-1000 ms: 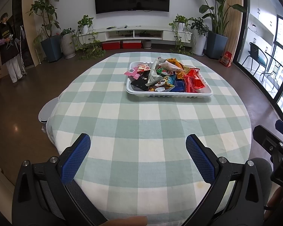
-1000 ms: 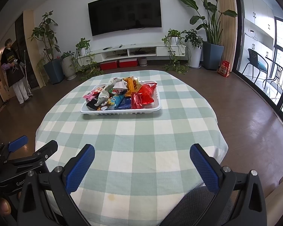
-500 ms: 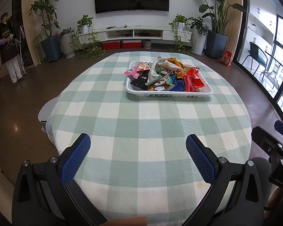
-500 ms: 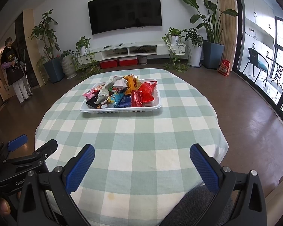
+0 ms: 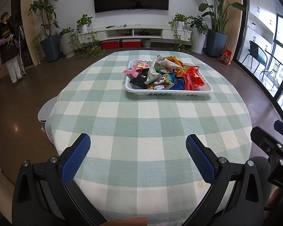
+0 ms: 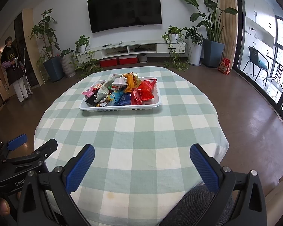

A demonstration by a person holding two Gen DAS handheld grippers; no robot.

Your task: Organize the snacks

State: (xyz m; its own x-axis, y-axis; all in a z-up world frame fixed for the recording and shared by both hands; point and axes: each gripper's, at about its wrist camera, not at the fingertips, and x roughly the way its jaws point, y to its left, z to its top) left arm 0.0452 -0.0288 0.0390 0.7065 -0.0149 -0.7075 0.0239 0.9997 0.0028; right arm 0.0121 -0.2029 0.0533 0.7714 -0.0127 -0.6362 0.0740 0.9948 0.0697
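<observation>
Both grippers, left (image 5: pixel 138 146) and right (image 6: pixel 142 156), spread wide and empty at near edge, snacks (image 5: pixel 165 74) heaped in tray (image 5: pixel 168 92) far across table (image 5: pixel 141 124); loose pile may spill if grabbed carelessly.

lower snack packets (image 5: pixel 161 82) buried in the pile, wrapper print unreadable, plant tops (image 6: pixel 207 3) cropped

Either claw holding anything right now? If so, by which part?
Nothing held. Left claw and right claw are both open over the tablecloth; snacks sit untouched in the tray.
</observation>
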